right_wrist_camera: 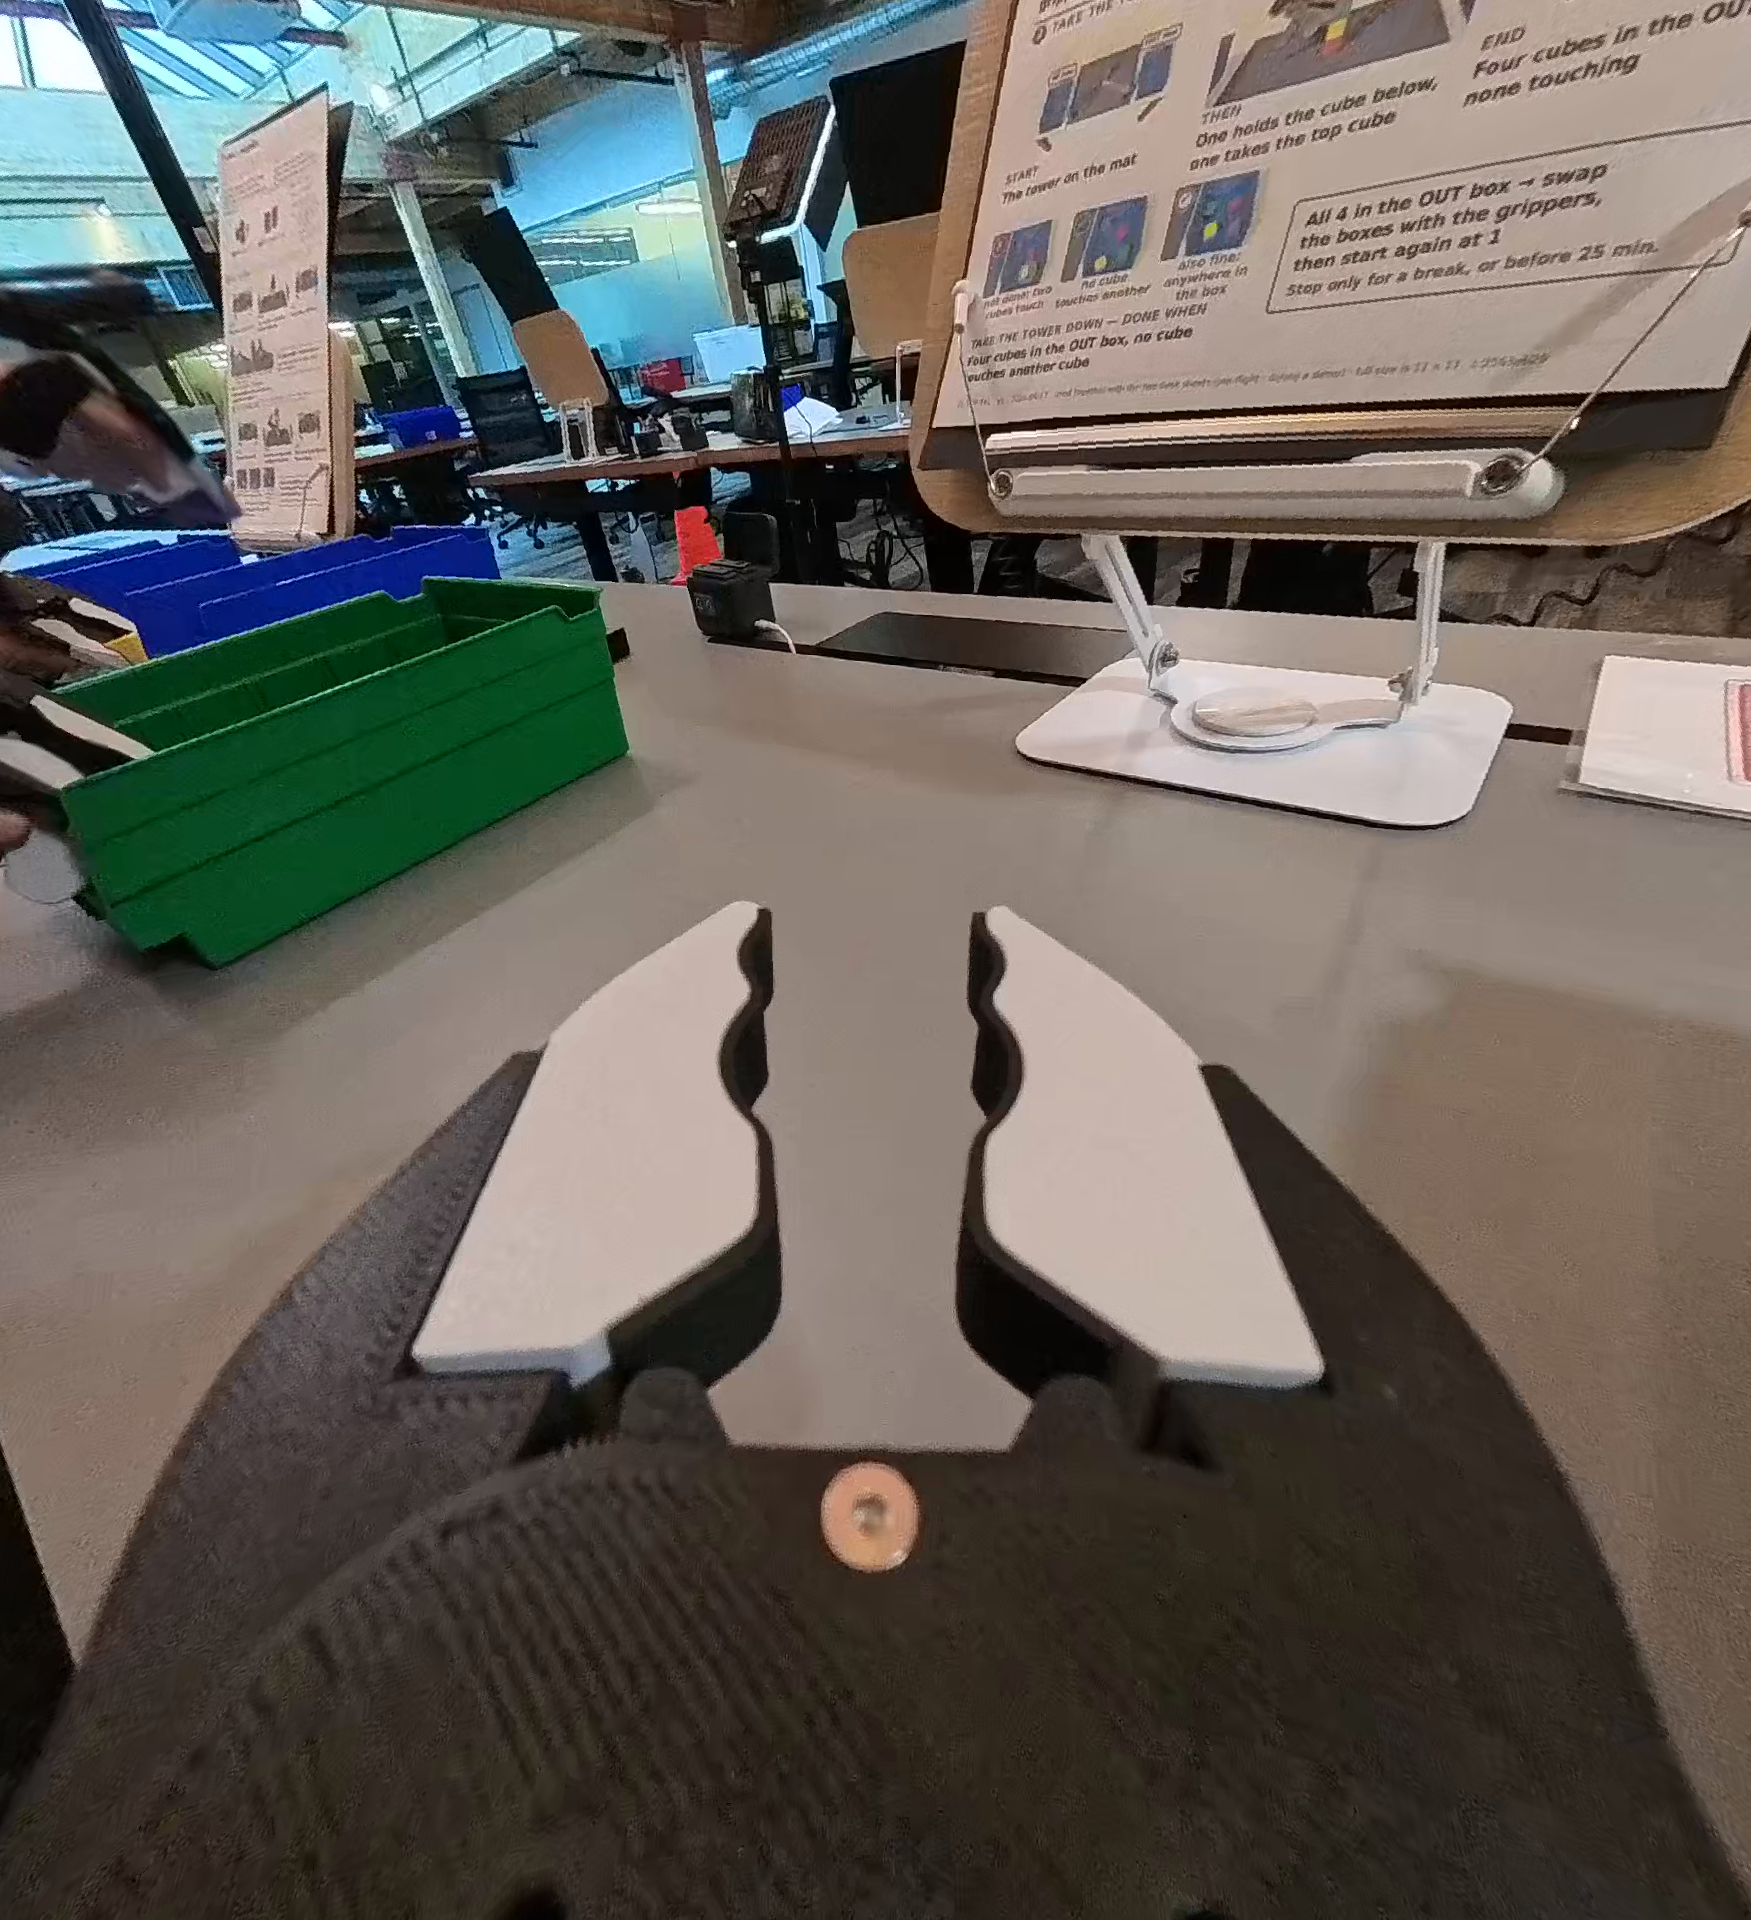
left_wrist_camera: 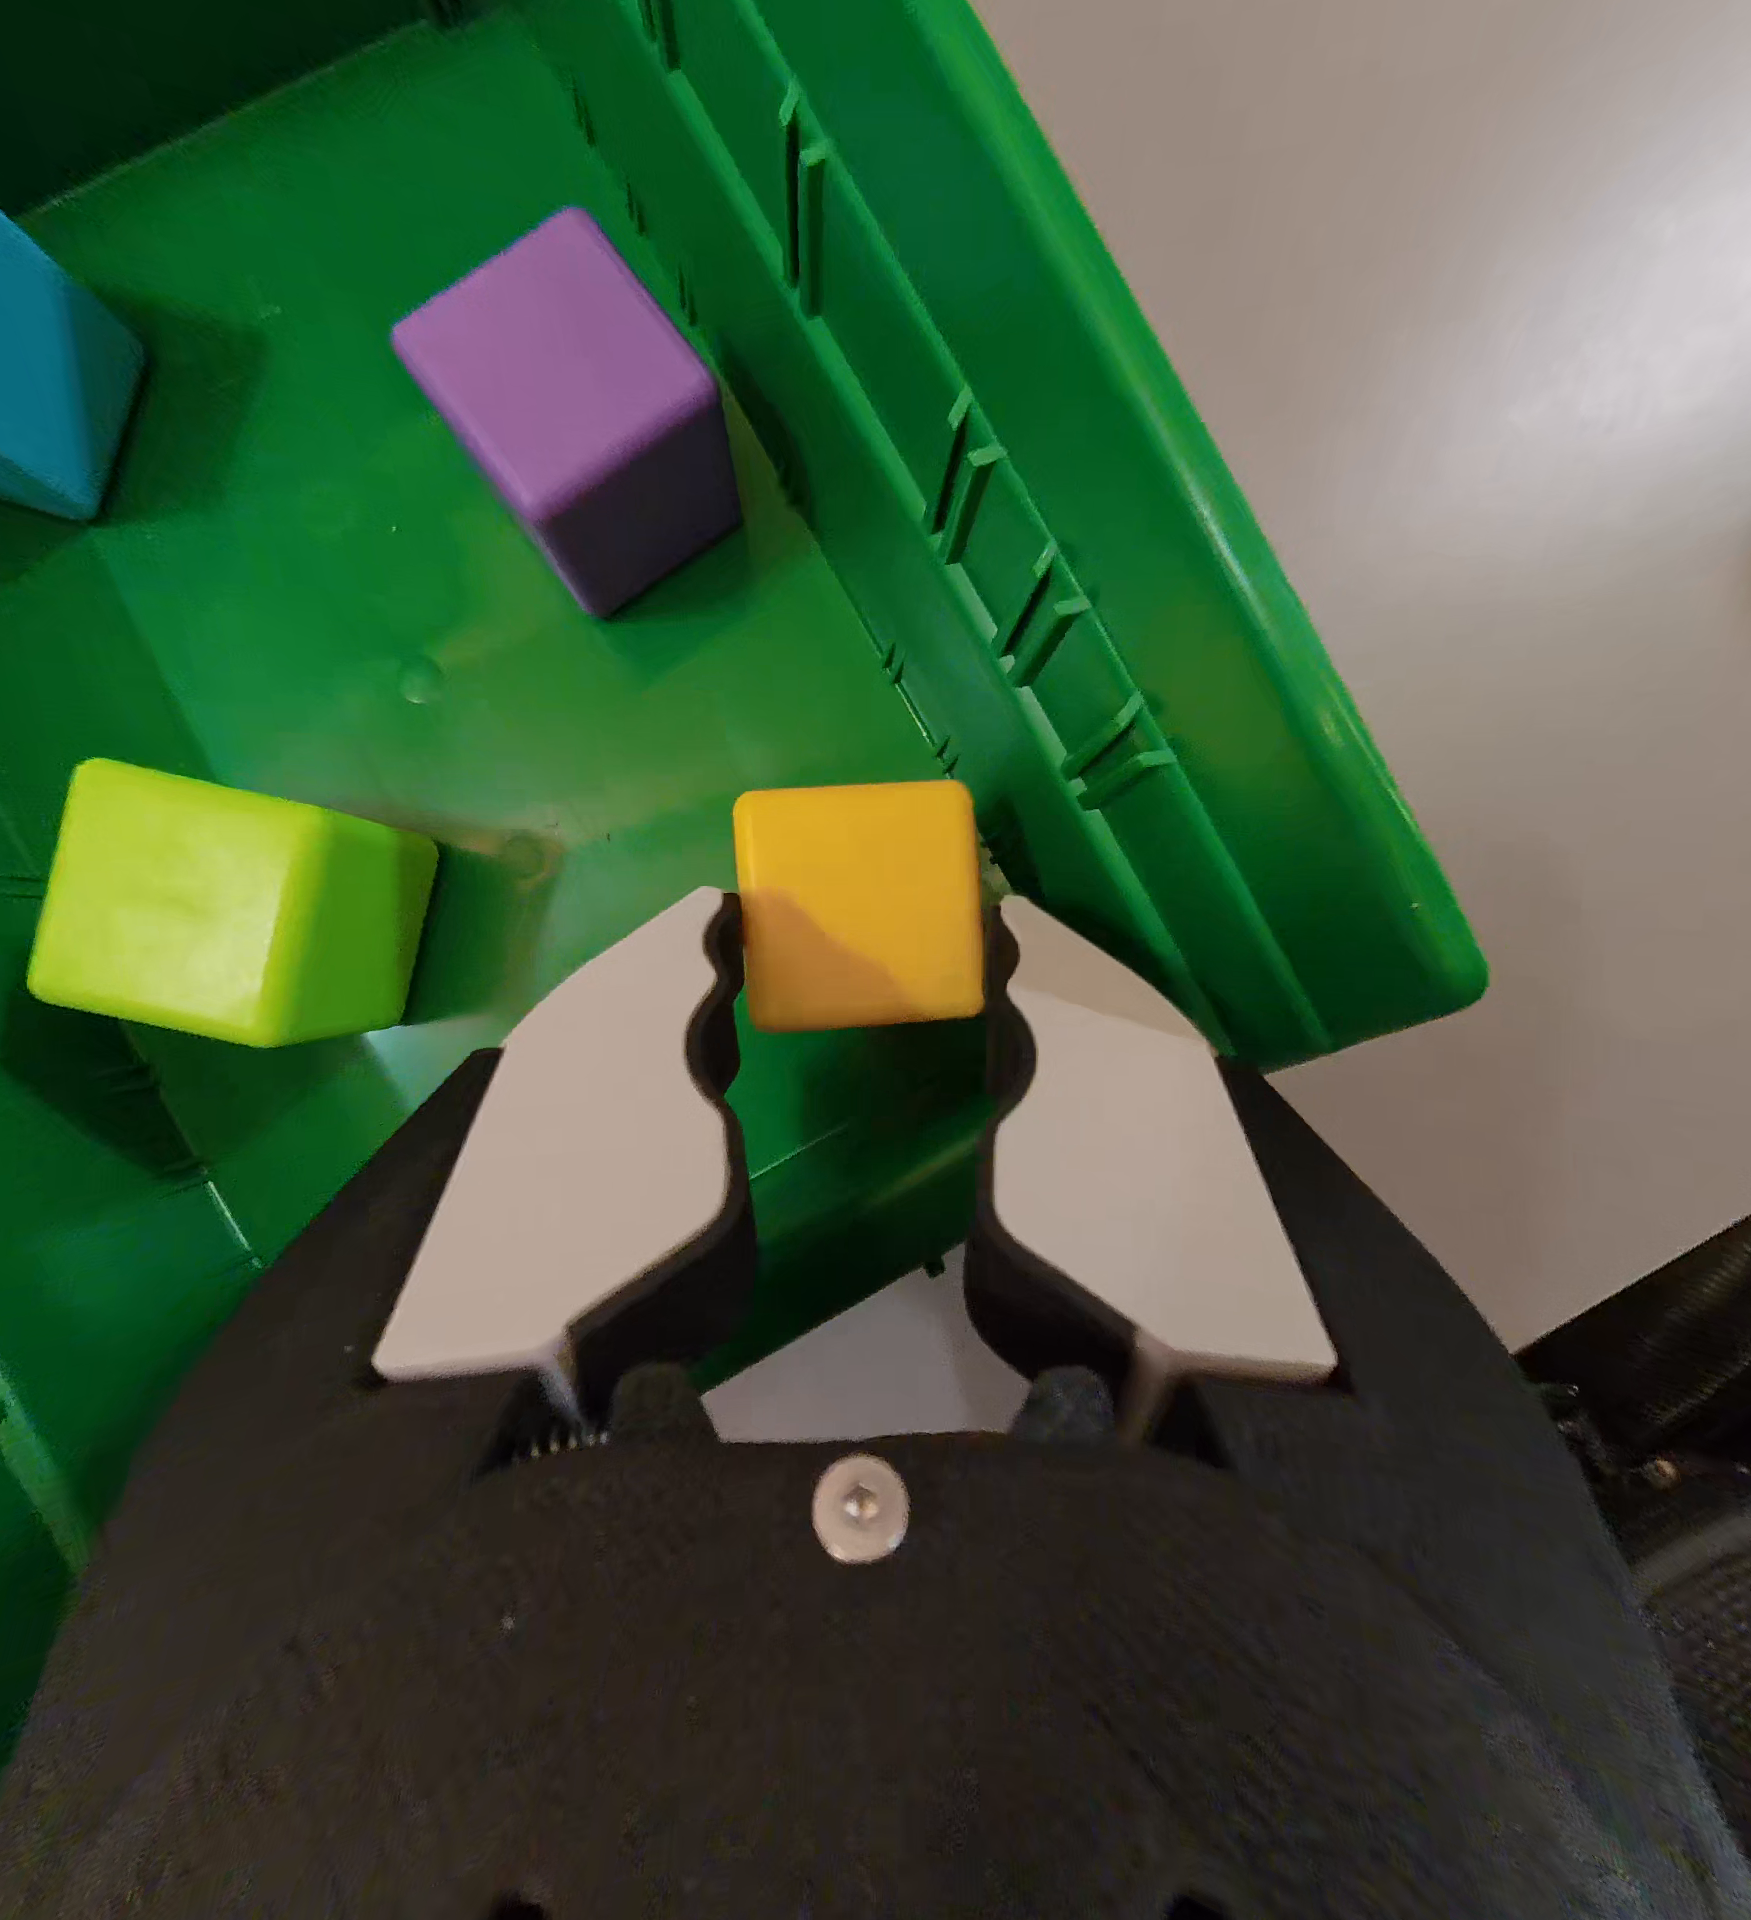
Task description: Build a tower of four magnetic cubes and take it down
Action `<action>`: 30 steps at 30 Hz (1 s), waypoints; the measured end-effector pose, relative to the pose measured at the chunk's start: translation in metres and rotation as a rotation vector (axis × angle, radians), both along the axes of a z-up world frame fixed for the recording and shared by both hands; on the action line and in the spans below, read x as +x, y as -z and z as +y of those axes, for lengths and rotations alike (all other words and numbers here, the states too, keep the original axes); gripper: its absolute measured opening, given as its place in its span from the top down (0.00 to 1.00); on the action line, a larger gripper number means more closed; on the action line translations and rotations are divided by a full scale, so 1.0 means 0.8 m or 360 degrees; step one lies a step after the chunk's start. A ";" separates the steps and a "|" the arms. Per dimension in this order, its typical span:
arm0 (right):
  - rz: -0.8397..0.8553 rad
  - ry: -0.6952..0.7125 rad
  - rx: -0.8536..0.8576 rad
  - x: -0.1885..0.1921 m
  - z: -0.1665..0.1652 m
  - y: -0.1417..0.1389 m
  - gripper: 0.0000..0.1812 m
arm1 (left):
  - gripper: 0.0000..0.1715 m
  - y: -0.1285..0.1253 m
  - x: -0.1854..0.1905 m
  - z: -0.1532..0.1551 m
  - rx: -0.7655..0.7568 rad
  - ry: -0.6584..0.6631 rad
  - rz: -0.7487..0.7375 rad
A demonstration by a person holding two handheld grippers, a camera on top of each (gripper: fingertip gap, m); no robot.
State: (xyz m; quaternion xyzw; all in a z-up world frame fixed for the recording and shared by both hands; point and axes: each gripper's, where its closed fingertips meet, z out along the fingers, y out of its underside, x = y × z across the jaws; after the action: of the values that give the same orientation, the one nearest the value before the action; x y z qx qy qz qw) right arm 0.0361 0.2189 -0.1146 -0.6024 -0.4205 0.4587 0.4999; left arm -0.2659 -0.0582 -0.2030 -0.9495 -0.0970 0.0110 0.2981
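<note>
Left wrist view: left gripper (left_wrist_camera: 860, 914) pinches yellow cube (left_wrist_camera: 858, 904) above green bin (left_wrist_camera: 1110, 582), near its wall; purple cube (left_wrist_camera: 559, 405) and lime cube (left_wrist_camera: 227, 904) lie apart. Best kept level, clear of neighbours. Right gripper (right_wrist_camera: 871, 935) gapes empty over grey table (right_wrist_camera: 1473, 1091).

The left gripper (left_wrist_camera: 860, 925) has a matte black, coarse-textured printed plastic body that fans wide toward the camera. Its two fingers (left_wrist_camera: 580, 1143) are flat pale grey plates backed with black, and their inner edges are cut in a wavy, scalloped line. A round silver screw (left_wrist_camera: 858, 1509) with a hex socket sits at the centre of the body, with a small coiled spring (left_wrist_camera: 549, 1439) showing near the left finger's root.

The right gripper (right_wrist_camera: 871, 935) is of the same make: ridged black printed shell, grey-topped fingers (right_wrist_camera: 622, 1164) with wavy black inner pads, and a copper-tinted washer and screw (right_wrist_camera: 869, 1519) at the middle.
</note>
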 end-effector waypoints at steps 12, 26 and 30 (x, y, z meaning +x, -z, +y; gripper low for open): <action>-0.0016 -0.0005 0.0026 -0.001 -0.003 0.002 0.81 | 0.74 -0.014 -0.006 0.001 0.0011 0.0037 0.0144; 0.0053 -0.0032 0.0014 0.000 -0.007 -0.010 0.81 | 0.74 -0.129 0.014 -0.004 -0.0068 0.0178 0.0764; 0.0074 -0.0006 0.0026 0.005 -0.001 -0.015 0.82 | 0.74 -0.185 0.081 0.044 0.0102 0.0394 0.0897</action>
State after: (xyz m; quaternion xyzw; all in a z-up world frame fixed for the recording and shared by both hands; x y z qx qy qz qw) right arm 0.0399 0.2179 -0.1029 -0.5867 -0.4136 0.4701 0.5136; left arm -0.2012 -0.0227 -0.0548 -0.9038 0.1057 0.2344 0.3422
